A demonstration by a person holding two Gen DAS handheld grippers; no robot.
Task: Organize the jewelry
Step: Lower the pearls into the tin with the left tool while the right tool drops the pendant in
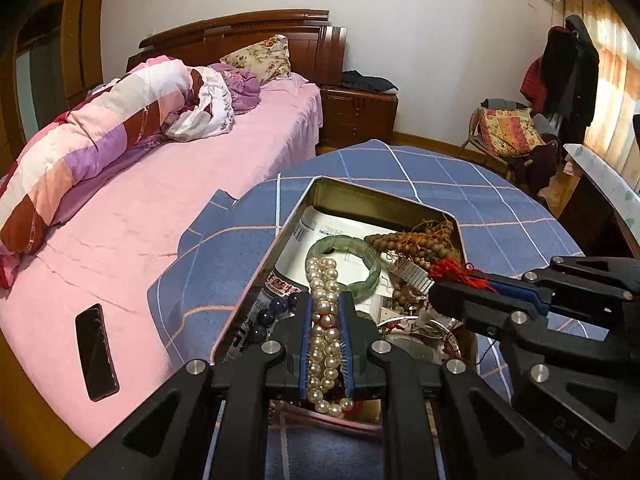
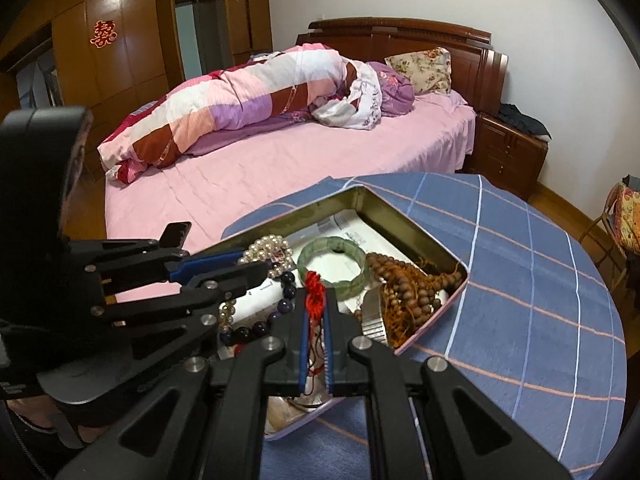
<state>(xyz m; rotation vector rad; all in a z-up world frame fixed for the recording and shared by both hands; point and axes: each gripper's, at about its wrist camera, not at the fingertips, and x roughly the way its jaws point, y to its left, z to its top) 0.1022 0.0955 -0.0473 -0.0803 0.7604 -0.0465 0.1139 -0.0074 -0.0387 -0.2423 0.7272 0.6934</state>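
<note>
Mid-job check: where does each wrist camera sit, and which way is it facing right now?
Left wrist: on the left gripper, looking along its fingers, shut on the pearl strand, over the tin; right gripper at right.
Right wrist: on the right gripper, shut on the red cord, facing the same tin; left gripper at left.
Shared: tin, green bangle, bed.

Ahead of the left claw (image 1: 326,308), the green jade bangle (image 1: 344,264) lies in the open metal tin (image 1: 384,196); brown wooden beads (image 1: 404,240) lie right of it.
</note>
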